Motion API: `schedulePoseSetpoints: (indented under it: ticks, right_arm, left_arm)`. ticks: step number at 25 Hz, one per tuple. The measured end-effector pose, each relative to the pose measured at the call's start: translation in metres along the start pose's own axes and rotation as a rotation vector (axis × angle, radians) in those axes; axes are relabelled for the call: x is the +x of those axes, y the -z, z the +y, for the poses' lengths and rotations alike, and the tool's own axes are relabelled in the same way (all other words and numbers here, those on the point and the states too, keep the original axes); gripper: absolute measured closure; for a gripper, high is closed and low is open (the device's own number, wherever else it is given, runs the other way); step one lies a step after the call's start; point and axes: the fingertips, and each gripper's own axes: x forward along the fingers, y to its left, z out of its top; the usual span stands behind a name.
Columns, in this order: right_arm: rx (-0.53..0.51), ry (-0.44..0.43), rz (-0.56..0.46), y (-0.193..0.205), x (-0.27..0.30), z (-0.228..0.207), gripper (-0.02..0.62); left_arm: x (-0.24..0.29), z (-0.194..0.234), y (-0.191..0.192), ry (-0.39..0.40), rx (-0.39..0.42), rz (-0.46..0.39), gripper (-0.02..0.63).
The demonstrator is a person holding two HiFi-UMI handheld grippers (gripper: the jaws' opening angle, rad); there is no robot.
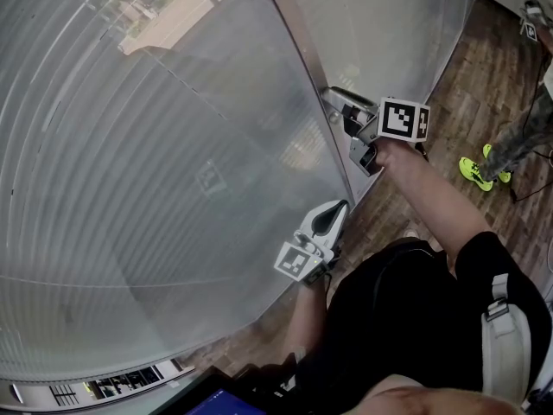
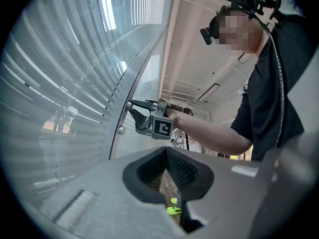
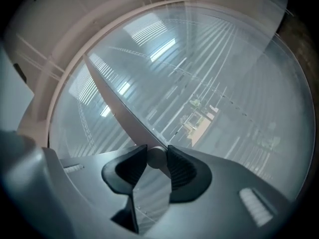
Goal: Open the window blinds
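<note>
Your right gripper is clamped on the round end of the tilt wand, right up against the window blinds, which cover the glass. Your left gripper hovers just beside the blinds, jaws drawn nearly together, nothing between them.

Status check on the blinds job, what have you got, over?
Right gripper clamped on tilt wand. Left gripper shut, empty, off the wand. Blinds down across the window. Nothing blocking the wand.
</note>
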Motion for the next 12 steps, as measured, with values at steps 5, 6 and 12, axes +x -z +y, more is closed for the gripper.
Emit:
schedulePoseSetpoints:
  ticks: [5,6,12]
  right_arm:
    - [-0.121,0.025,0.021,0.0,0.001,0.003,0.463]
    - [-0.164,0.038,0.031,0.0,0.001,0.003,0.463]
    - [-0.595,0.117,0.146,0.011,0.004,0.003,0.418]
  left_arm:
    - [0.0,0.001,0.0,0.0,0.001,0.001,0.604]
    - [0.0,0.002,0.0,-0.001,0.0,0.003,0.604]
    - [-0.001,0.002,0.003,-0.006,-0.005,0.012,0.604]
